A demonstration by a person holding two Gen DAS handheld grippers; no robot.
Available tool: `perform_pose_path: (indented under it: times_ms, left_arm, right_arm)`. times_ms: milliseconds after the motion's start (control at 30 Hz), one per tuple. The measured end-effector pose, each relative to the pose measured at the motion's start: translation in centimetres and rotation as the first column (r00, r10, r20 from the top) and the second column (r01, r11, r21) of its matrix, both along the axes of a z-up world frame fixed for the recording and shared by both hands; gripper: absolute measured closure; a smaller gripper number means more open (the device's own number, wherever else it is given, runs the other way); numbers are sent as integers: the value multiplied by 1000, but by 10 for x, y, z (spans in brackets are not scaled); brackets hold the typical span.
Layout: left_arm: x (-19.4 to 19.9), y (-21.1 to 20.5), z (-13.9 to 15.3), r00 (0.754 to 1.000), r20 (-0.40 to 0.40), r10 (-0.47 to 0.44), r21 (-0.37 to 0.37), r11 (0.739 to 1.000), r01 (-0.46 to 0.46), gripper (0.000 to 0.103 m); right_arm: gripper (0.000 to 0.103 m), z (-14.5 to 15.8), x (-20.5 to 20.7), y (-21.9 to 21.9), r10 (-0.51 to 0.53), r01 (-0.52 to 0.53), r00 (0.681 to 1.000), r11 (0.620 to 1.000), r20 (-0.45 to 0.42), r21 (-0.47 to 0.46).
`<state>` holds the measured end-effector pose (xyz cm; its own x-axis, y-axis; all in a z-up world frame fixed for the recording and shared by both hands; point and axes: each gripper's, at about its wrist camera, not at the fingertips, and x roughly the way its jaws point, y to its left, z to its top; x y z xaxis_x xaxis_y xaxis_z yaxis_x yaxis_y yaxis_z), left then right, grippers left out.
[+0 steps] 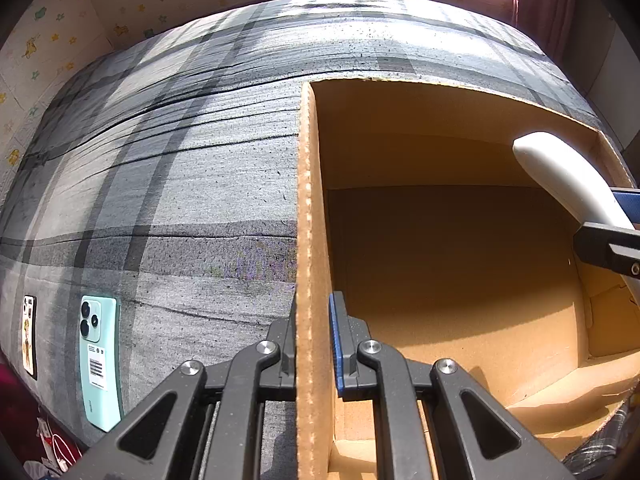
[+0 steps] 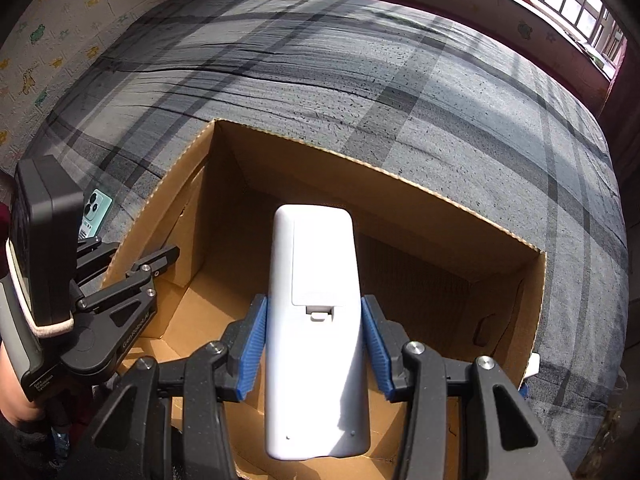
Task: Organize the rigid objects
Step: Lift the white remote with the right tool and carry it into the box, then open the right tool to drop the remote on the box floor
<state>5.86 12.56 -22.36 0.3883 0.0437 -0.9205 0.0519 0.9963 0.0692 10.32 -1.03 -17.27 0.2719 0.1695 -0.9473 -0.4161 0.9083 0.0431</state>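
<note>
An open brown cardboard box (image 1: 310, 208) stands on a grey plaid bed; it also shows in the right wrist view (image 2: 400, 184). My left gripper (image 1: 314, 340) is shut on the box's left wall, one finger outside, one inside. My right gripper (image 2: 314, 344) is shut on a white remote control (image 2: 316, 320), back side up, held over the box's inside. The remote (image 1: 560, 176) and right gripper show at the right edge of the left wrist view. The left gripper (image 2: 140, 272) shows at the box's left wall in the right wrist view.
A mint-green phone (image 1: 100, 360) lies face down on the bed left of the box, also in the right wrist view (image 2: 94, 212). A second phone with a picture case (image 1: 29, 332) lies further left. Patterned wall panels and a window border the bed.
</note>
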Motion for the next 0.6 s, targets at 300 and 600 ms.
perform_pose_path:
  times_ms: [300, 600]
  left_arm:
    - [0, 1, -1, 1000, 1, 1, -2, 1000, -1, 92]
    - [0, 0, -1, 1000, 1, 1, 0, 1000, -1, 92]
  right_arm:
    - [54, -43, 15, 24, -11, 10, 994, 1000, -109, -5]
    - [53, -75, 23, 32, -44, 49, 968, 999, -245, 14]
